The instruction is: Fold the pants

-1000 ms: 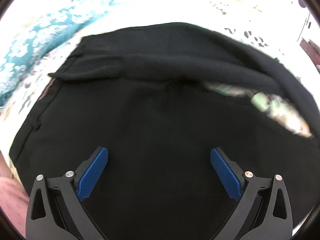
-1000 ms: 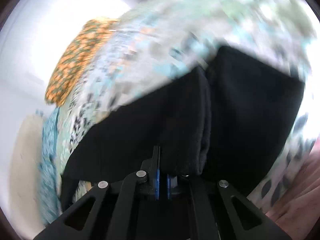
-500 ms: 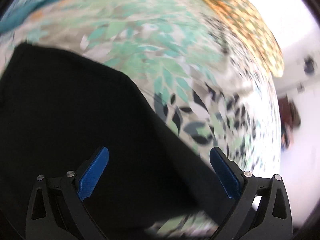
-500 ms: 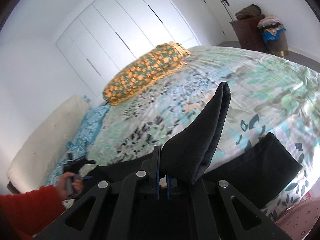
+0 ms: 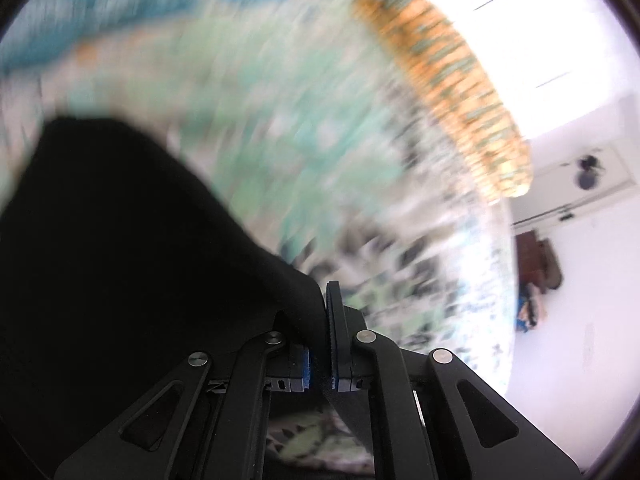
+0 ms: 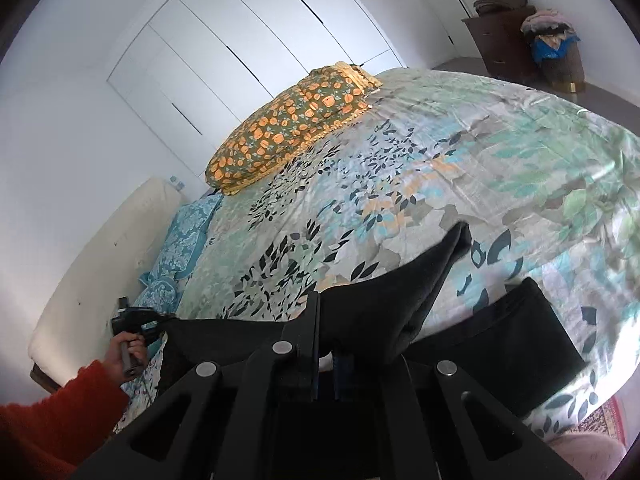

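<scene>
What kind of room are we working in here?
A bedroom, most likely: a bed with a leaf-print bedspread, an orange-patterned pillow at its head, and white built-in wardrobe doors behind.

The right claw (image 6: 326,344) is clamped on a raised fold of the black pants (image 6: 384,300) above the leaf-patterned bedspread (image 6: 460,152), while the left claw (image 6: 160,317), far left, pinches their other edge.

pants (image 6: 372,312) black | bedspread (image 6: 440,152) teal-green leaf print | pillow (image 6: 288,120) orange floral | sleeve (image 6: 52,412) red
</scene>
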Motion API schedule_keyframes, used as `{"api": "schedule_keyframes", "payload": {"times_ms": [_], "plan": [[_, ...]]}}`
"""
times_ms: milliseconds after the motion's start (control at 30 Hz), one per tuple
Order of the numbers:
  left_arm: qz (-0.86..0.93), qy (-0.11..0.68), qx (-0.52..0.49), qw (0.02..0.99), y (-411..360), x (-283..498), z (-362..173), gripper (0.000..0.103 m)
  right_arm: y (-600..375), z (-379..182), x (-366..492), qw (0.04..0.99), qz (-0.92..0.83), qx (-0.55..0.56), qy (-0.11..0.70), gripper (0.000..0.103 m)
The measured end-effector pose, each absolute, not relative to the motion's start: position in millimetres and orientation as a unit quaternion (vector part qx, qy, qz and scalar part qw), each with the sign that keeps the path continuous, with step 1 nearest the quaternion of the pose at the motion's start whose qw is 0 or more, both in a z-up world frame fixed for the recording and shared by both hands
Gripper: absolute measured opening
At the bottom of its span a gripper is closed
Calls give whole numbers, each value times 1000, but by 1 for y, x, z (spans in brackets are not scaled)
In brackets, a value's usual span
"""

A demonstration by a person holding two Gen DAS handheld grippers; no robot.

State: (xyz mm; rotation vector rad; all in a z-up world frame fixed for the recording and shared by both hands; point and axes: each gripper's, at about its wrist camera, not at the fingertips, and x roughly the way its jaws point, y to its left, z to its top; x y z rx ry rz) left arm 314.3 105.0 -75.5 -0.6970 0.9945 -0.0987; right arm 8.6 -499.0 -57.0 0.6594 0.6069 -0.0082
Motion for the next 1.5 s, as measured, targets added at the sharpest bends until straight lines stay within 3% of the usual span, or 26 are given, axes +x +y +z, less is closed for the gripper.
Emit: {"api": "schedule_keyframes", "payload": {"times_ms": [100,167,233,400,467,833,1333,1500], "plan": [[-61,386,-268,881,122,250,-7,6,-506,-50,27,899,8,323,297,5],[-56,369,-243,895,129,203,-4,7,-508,-59,33,888,12,324,325,5],[-31,397,-240,885,128,150,-43,8,-509,-87,34,869,-10,317,380,5],[-7,553,-264,790,101,85,-186,7,-518,-183,23,800,-107,278,520,5],[-5,566,-282,775,97,77,-204,7,-522,-195,17,785,-120,285,536,5],[-46,552,-290,780,93,69,-175,7,-546,-177,-9,786,-145,292,525,5],[-85,597,-228,764,72,60,-172,6,-568,-191,-16,750,-180,300,561,6],[-73,626,-239,739,77,56,-194,5,-567,-193,-13,747,-185,300,563,6]]}}
